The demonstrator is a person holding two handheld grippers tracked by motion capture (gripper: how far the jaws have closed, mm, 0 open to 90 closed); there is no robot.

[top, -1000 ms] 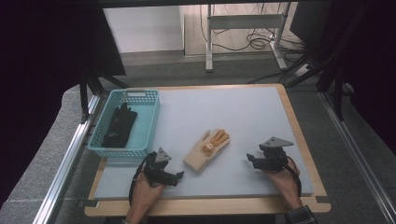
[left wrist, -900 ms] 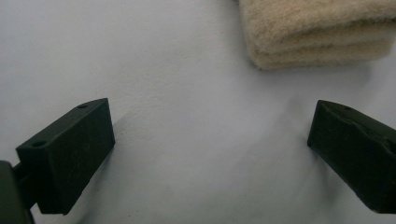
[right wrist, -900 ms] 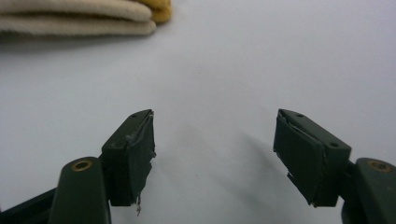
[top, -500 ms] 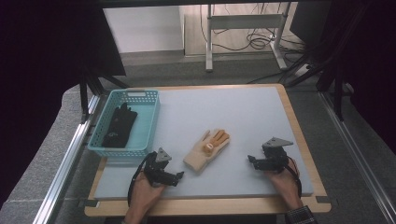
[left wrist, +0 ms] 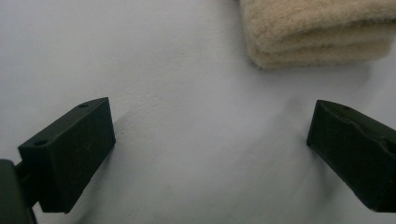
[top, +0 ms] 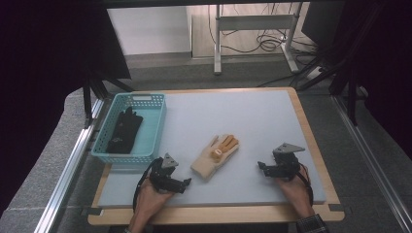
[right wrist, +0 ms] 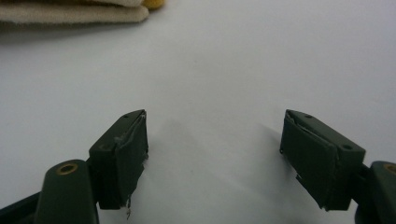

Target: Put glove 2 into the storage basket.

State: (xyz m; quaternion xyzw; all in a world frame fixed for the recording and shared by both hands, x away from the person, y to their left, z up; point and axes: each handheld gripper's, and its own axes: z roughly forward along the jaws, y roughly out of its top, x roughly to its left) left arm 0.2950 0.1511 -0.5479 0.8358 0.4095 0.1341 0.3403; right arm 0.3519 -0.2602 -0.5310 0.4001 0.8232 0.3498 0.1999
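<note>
A cream knit glove [top: 215, 156] with orange fingertips lies flat on the grey mat [top: 243, 111], near its front middle. My left gripper [top: 186, 183] rests on the mat just left of the glove's cuff. In the left gripper view its jaws [left wrist: 210, 140] stand wide open on bare mat, and the glove's cuff [left wrist: 317, 32] lies beyond them. My right gripper [top: 261, 167] sits on the mat to the right of the glove, apart from it. Its jaws [right wrist: 215, 140] have just been opening and stand open with nothing between them. The glove's edge [right wrist: 70, 11] lies far ahead at upper left.
A teal plastic basket [top: 127, 156] stands at the mat's left edge with a black glove [top: 125, 131] inside. The wooden table border [top: 214, 213] runs around the mat. Metal rails flank the table, and a desk frame and cables stand behind it.
</note>
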